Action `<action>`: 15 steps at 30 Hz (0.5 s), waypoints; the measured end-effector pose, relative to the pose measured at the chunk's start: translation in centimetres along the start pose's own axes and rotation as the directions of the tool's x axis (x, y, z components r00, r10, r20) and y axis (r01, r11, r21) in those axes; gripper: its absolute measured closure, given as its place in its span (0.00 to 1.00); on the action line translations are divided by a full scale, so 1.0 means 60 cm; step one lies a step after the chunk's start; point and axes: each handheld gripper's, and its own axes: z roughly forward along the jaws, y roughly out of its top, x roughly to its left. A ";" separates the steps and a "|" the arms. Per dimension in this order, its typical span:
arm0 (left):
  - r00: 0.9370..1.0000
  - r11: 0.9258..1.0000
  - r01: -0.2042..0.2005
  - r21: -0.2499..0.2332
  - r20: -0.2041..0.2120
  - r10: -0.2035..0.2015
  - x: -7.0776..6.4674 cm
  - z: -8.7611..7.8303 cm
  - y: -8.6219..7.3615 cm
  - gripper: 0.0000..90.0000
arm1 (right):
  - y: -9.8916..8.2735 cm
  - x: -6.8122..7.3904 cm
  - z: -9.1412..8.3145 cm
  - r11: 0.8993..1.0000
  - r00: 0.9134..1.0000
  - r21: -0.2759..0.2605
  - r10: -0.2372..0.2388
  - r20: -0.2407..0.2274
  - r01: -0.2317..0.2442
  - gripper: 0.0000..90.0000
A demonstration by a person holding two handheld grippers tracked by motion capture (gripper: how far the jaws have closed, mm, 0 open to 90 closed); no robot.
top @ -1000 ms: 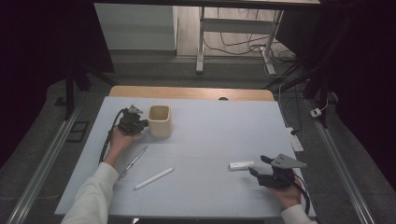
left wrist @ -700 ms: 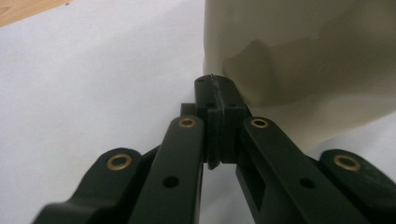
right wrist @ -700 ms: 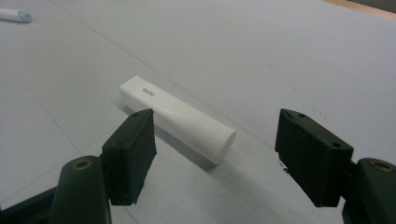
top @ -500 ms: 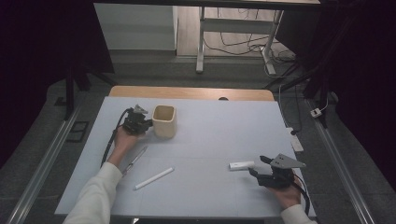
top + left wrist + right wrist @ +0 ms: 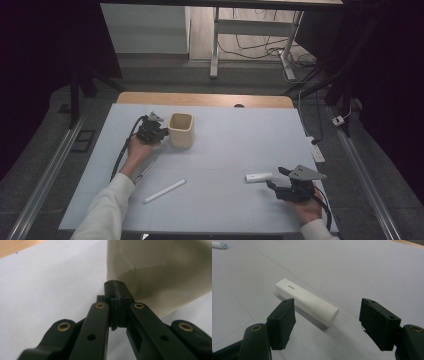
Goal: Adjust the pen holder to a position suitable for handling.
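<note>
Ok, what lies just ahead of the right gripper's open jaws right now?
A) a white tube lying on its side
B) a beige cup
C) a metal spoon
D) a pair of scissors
A: in the right gripper view, the white tube lies flat on the table just ahead of the right gripper, whose jaws stand wide apart and do not touch it.

Left gripper (image 5: 159, 134) touching cream cup (image 5: 181, 130), right gripper (image 5: 276, 178) beside white tube (image 5: 258, 177), white marker (image 5: 165, 191) between.
</note>
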 end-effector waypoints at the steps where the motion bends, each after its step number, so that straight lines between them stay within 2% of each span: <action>1: 1.000 1.000 -0.001 -0.001 0.001 0.001 -0.001 0.001 0.001 0.99 | 0.000 0.000 0.000 1.000 1.000 -0.002 0.000 0.003 0.000 0.32; 6: 1.000 1.000 -0.016 0.002 0.004 0.016 -0.008 0.004 0.005 0.99 | 0.001 0.001 -0.002 1.000 1.000 -0.012 0.000 0.004 0.000 0.32; 15: 1.000 1.000 -0.013 0.003 0.018 0.013 -0.018 0.013 0.013 0.99 | 0.001 0.000 -0.001 1.000 1.000 -0.006 -0.002 0.003 0.002 0.32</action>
